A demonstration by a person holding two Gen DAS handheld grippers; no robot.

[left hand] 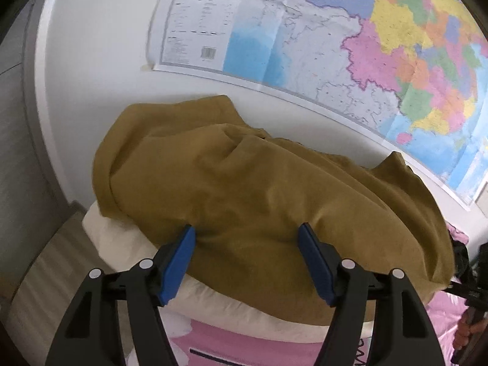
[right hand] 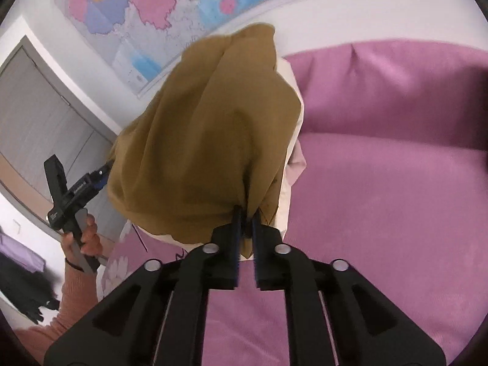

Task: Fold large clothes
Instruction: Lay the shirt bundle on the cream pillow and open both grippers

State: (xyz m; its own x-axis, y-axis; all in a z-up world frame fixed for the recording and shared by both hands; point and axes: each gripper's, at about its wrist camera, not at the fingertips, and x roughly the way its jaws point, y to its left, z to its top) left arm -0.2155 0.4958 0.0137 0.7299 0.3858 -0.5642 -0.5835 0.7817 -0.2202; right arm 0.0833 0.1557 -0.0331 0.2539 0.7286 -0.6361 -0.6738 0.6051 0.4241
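**One corner pinched, the other side loose**

The mustard-brown garment [right hand: 207,140] lies heaped on a cream pillow [left hand: 122,238] at the far end of a bed with pink bedding [right hand: 381,198], under a wall map [left hand: 350,45]. In the right wrist view the right gripper [right hand: 246,213] is clenched on a bunch of the near hem, and the cloth rises from its narrow jaws in a taut ridge. The left gripper [left hand: 247,228] is released: its blue pads [left hand: 180,262] stand wide apart with the near edge of the garment between them, the tips just pressing into the fabric but not pinching it. From the right, that tool shows at the left edge of the garment, held in a hand [right hand: 87,238] with an orange sleeve.

The risks, as I judge them:

- If the right side lifts before the left closes, the garment will likely swing from one corner and twist, spoiling any straight fold line.
- The right jaws hold a bunch, probably several layers; lifting could drag up a hidden layer, or the thin bite could slip.
- The left pads sit close to the pillow, so closing low could catch its cover too.
- The garment is still crumpled, so edges are hard to tell apart.
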